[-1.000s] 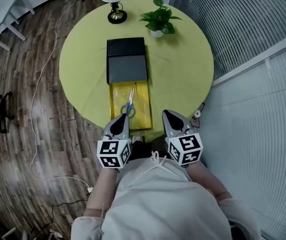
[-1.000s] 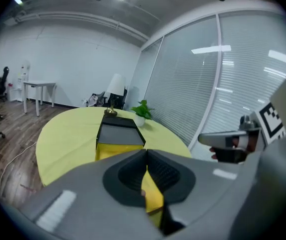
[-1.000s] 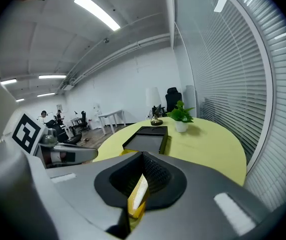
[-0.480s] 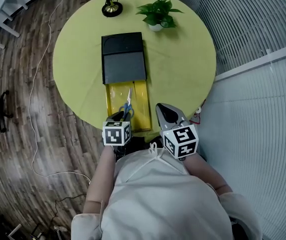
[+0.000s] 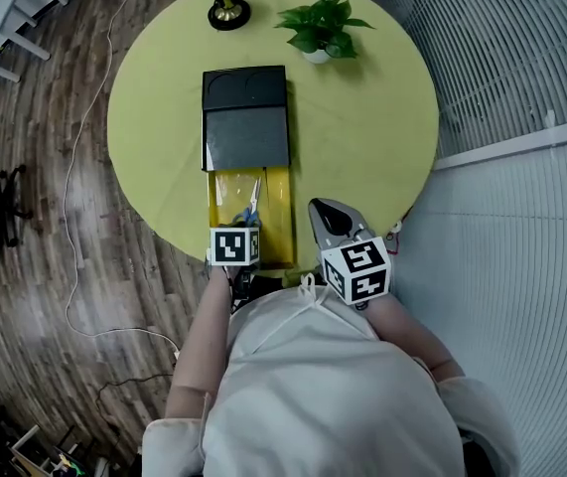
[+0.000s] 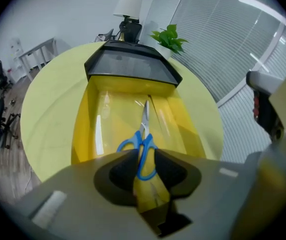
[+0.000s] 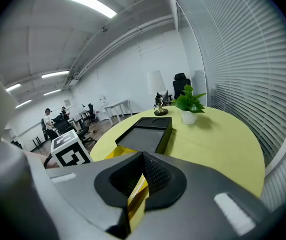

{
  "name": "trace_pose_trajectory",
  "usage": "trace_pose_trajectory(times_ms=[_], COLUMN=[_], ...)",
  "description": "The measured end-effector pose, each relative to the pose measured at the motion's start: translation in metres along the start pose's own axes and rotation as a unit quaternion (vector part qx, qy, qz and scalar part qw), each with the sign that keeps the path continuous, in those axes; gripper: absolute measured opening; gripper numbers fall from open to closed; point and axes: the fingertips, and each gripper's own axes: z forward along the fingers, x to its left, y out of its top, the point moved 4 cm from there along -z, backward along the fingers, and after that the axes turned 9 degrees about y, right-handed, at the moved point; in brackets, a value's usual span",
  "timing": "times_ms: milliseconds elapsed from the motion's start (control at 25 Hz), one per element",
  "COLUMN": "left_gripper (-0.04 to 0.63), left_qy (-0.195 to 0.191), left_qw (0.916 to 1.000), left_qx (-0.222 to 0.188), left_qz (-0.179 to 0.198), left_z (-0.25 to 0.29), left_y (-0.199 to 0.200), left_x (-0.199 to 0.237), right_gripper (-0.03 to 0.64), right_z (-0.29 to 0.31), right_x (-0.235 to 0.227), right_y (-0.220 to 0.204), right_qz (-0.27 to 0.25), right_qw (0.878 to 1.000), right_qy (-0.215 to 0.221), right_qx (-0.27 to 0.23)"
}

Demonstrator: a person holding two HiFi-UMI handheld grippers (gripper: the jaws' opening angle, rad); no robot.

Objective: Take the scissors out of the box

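Note:
A black box [image 5: 246, 117] lies on the round yellow table [image 5: 362, 137], with its yellow tray [image 5: 278, 222] pulled out toward me. Blue-handled scissors [image 5: 253, 203] lie in the tray, blades pointing to the box. My left gripper [image 6: 144, 156] points steeply down over the tray's near end; its marker cube [image 5: 235, 246] hides the jaws in the head view. Its jaws are opening, and the scissors' handles [image 6: 140, 153] show in the gap without the pads pressing on them. My right gripper [image 5: 325, 210] hovers right of the tray, shut and empty.
A lamp [image 5: 228, 8] and a potted plant [image 5: 325, 30] stand at the table's far edge. Window blinds [image 5: 521, 58] run along the right. A cable [image 5: 74, 167] trails over the wooden floor on the left. My torso fills the bottom.
The left gripper has sunk and tipped down over the tray, and its jaws have gone from shut to parted. The right gripper has drifted a little left toward the tray.

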Motion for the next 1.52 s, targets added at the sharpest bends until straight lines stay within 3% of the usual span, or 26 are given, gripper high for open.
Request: trace_pose_trajectory(times_ms=[160, 280, 480, 840, 1040, 1200, 1520], left_gripper=[0.080, 0.097, 0.150, 0.133, 0.129, 0.110, 0.091], left_qy=[0.022, 0.019, 0.058, 0.078, 0.073, 0.064, 0.047], left_qw=[0.9997, 0.9997, 0.9950, 0.9893, 0.9887, 0.9841, 0.9822], left_qx=[0.000, -0.004, -0.025, -0.009, 0.003, 0.006, 0.015], left_qz=[0.009, 0.015, 0.078, 0.123, 0.131, 0.166, 0.181], left_z=[0.005, 0.004, 0.001, 0.013, 0.015, 0.016, 0.012], left_y=[0.008, 0.010, 0.009, 0.013, 0.014, 0.013, 0.005], left_x=[0.005, 0.004, 0.010, 0.006, 0.005, 0.001, -0.001], right_gripper=[-0.002, -0.002, -0.002, -0.002, -0.002, -0.002, -0.002], right_z=[0.006, 0.009, 0.010, 0.011, 0.008, 0.006, -0.001], right_x=[-0.008, -0.010, -0.019, -0.027, -0.030, -0.029, -0.024], right_y=[0.003, 0.009, 0.012, 0.005, 0.000, -0.003, -0.004], right_qz=[-0.001, -0.006, -0.004, 0.009, 0.016, 0.021, 0.023], right_qw=[1.000, 1.000, 1.000, 1.000, 0.999, 0.999, 1.000], right_qy=[0.005, 0.012, 0.013, 0.015, 0.011, 0.012, 0.007], right_qx=[0.003, 0.002, 0.005, 0.021, 0.025, 0.024, 0.019])
